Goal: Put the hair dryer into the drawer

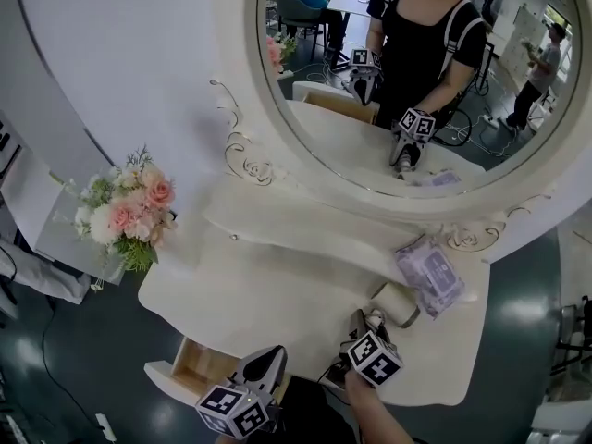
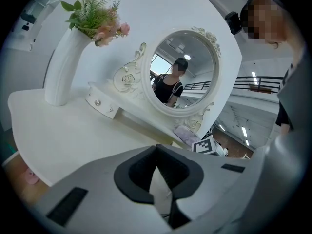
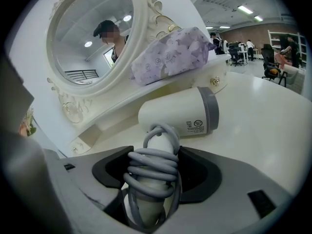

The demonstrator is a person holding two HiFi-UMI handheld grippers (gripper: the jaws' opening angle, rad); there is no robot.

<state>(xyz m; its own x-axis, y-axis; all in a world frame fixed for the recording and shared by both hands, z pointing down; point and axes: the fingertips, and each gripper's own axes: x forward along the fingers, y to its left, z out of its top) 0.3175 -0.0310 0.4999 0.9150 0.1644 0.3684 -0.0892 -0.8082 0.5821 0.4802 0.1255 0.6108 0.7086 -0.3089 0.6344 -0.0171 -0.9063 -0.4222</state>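
Note:
The white hair dryer point(image 1: 400, 303) lies on the right of the white dressing table point(image 1: 277, 285), its grey cord wound round the handle point(image 3: 153, 167). My right gripper point(image 1: 362, 327) has that handle between its jaws, and the pads point(image 3: 202, 172) touch the cord coils on both sides. The barrel point(image 3: 178, 113) points away toward the mirror base. My left gripper point(image 1: 268, 359) hovers at the table's front edge, just right of the open wooden drawer point(image 1: 192, 363). In the left gripper view its jaws point(image 2: 156, 150) meet at the tips with nothing between them.
A purple tissue pack point(image 1: 428, 274) lies on the raised shelf beside the dryer. A vase of pink flowers point(image 1: 125, 215) stands at the table's left end. The oval mirror point(image 1: 416, 72) rises behind, and reflects a person and an office.

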